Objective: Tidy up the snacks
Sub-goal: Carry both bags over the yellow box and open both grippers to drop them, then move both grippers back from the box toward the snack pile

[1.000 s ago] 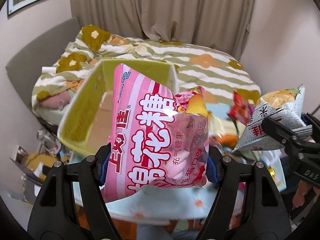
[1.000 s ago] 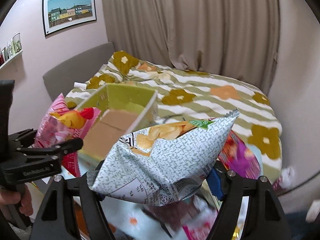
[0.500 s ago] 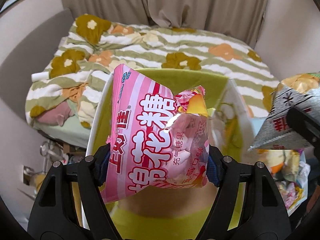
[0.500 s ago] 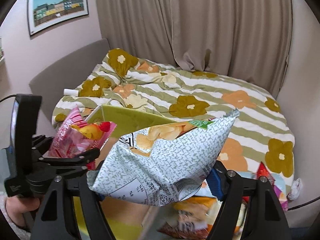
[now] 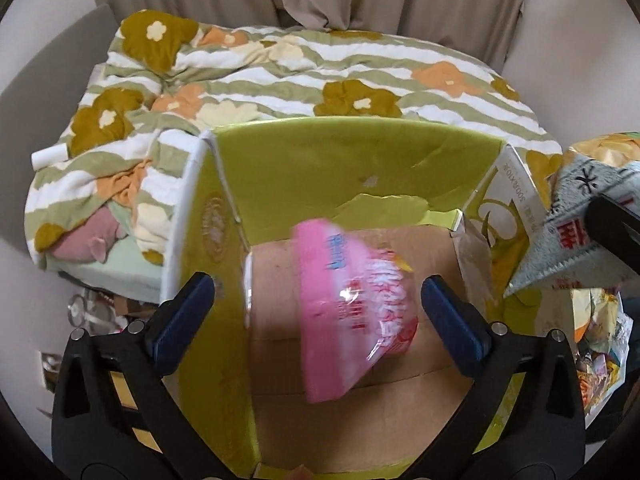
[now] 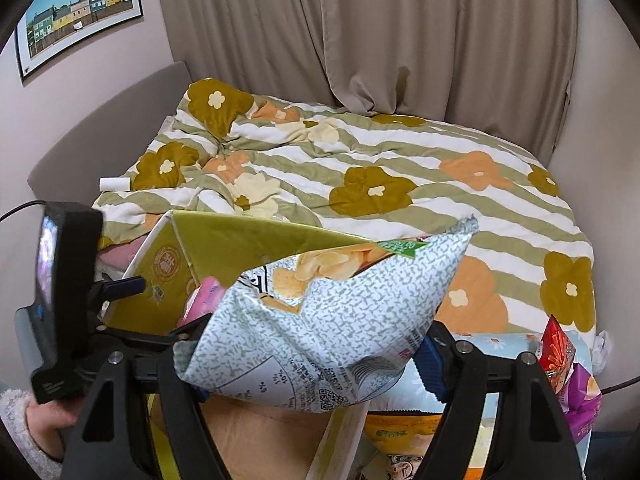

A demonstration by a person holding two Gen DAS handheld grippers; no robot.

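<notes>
Here, your left gripper (image 5: 318,300) stands spread wide above the box (image 5: 360,168), its blue pads (image 5: 186,306) touching nothing. The pink bag (image 5: 352,304), blurred, sits between the fingers but clear of both, over the box's brown cardboard floor; whether it rests on that floor cannot be told. In the right wrist view only a pink corner (image 6: 202,300) shows, at 9 o'clock from the chip bag (image 6: 340,312). Your right gripper (image 6: 316,356) is clenched on that chip bag, pinching its lower edge, and holds it above the box's near right wall. At 4 o'clock of the right gripper more snacks (image 6: 568,376) lie piled on a pale cloth. Behind the box, at 12 o'clock, spreads the floral quilt (image 6: 400,160).
</notes>
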